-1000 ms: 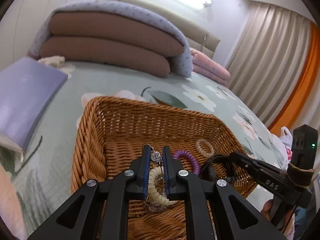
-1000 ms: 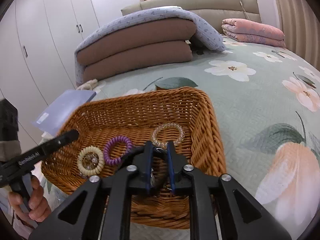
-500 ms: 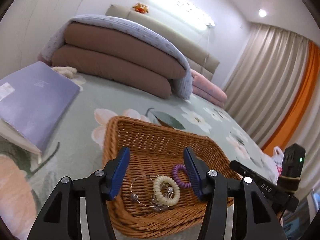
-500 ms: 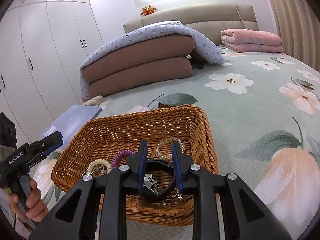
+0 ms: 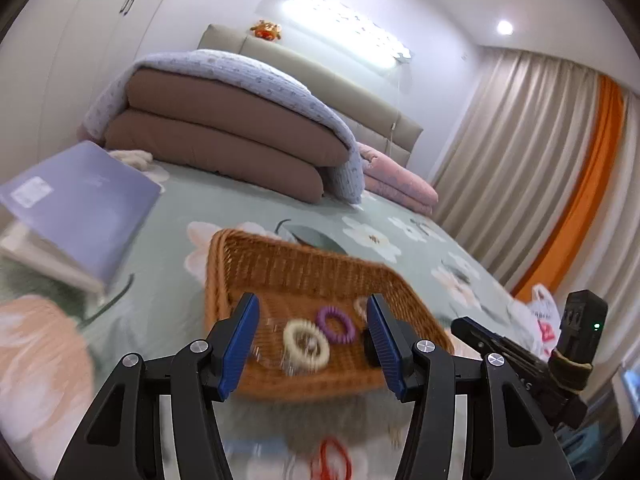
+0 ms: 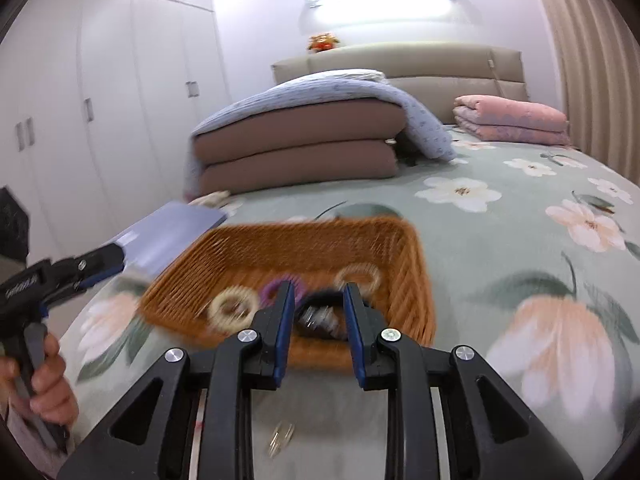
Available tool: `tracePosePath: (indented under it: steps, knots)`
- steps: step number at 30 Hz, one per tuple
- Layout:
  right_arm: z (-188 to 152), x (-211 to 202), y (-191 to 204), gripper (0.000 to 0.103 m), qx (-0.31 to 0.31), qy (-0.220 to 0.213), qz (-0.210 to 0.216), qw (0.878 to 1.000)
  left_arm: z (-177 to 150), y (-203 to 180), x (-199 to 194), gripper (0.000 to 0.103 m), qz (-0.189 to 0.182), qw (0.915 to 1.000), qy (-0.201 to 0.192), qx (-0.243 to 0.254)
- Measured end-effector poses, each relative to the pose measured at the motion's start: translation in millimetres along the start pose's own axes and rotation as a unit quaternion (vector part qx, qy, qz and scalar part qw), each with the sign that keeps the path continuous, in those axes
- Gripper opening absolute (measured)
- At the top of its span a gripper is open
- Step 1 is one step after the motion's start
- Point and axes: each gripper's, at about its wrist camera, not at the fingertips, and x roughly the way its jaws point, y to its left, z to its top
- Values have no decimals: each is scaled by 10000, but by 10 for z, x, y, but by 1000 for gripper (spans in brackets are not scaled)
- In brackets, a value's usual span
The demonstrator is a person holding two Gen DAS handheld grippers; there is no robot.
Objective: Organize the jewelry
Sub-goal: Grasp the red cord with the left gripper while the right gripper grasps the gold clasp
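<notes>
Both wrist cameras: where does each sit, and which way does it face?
Left wrist: on the left gripper, facing the basket and headboard; open jaws and the right gripper show.
Right wrist: on the right gripper, facing the basket; the left gripper and left hand show.
Shared: basket, cream ring, purple ring.
</notes>
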Motion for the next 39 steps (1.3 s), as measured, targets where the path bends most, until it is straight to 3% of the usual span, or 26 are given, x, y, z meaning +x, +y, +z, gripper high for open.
tracePosePath:
  steps: [5,8,11,14,20,23,27,33,37,39]
  knots:
    - [-472,-215,124,39,-141,311,-100,9994,-216,80,-354,57,283,9995,108,-71]
    - [-567,-199,148,39,-151,485,-135,9986,-390,205,-355,57,593,9966,534,-223]
    - [-597,-149,154,39,-161,584,-148,9981,-627,273,-273,57,620,9918,1050,-387]
    - [-627,-109,123,39,-90,671,-156,9976,-809,251,-233,57,500,9897,1268,-427]
    - [-644,-79,131,39,-100,803,46,9967,-898,39,-251,57,407,9927,1138,-25]
    - [-676,17,151,39,-144,1049,134,9943,-905,-98,-234,48,173,9926,1167,272]
    - [-688,45,92,39,18,1134,299,9931,-944,-245,-95,46,120,9888,1386,542]
    - [-692,126,-245,39,881,1326,775,9842,-1030,-416,169,46,354,9778,1793,1025]
    - [-706,182,-91,39,541,1495,807,9840,-1072,-453,240,46,433,9745,1866,1172]
    - [-730,201,75,39,119,1548,619,9859,-1089,-463,255,46,463,9734,1893,1203]
